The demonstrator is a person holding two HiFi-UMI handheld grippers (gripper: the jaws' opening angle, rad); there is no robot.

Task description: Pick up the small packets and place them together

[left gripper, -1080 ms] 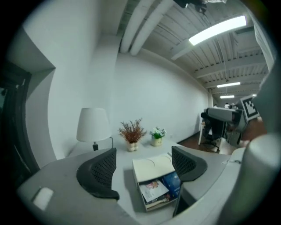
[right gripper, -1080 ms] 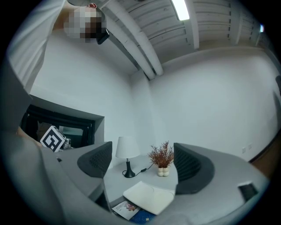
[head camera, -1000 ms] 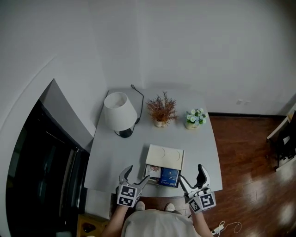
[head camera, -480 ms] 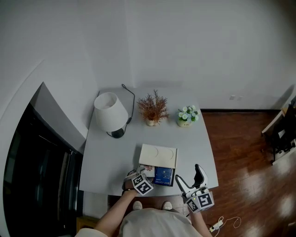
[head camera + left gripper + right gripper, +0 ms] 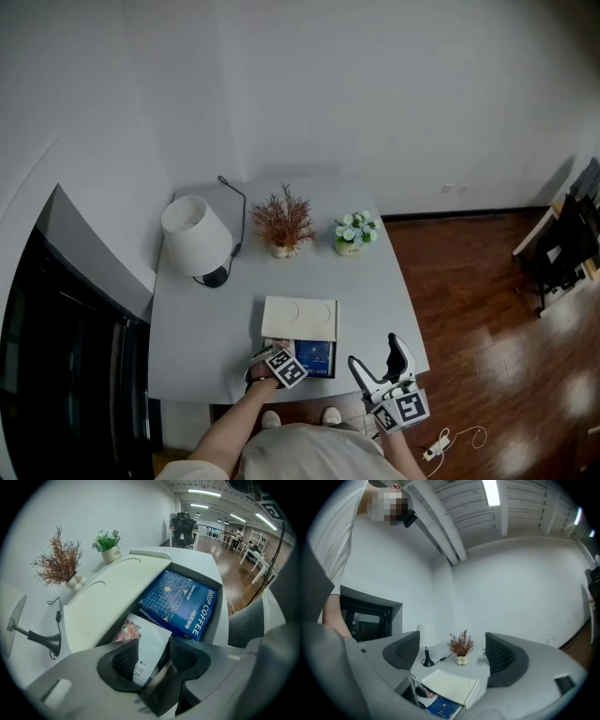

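An open white box (image 5: pixel 281 348) sits at the table's near edge, with its lid (image 5: pixel 300 319) lying behind it. Inside are a blue drip-coffee packet (image 5: pixel 180 604) and a white packet (image 5: pixel 147 641) with a colourful print. My left gripper (image 5: pixel 272 354) points down into the box's left end. Its jaws have just been closing, and the white packet stands between the pads (image 5: pixel 124 656) without being visibly squeezed. My right gripper (image 5: pixel 377 361) hovers level off the table's front right, open and with nothing in it. In the right gripper view the box (image 5: pixel 450 686) lies below that gripper (image 5: pixel 452 656).
At the back of the grey table (image 5: pixel 187 319) stand a white lamp (image 5: pixel 194 234), a dried reddish plant (image 5: pixel 281 220) and a small pot of flowers (image 5: pixel 352 232). A dark cabinet (image 5: pixel 66 356) runs along the left. Wood floor (image 5: pixel 478 356) lies to the right.
My left gripper has dropped from beside the box down into it, tipped to point downward, and its jaws have narrowed around the white packet. The right gripper has barely shifted.
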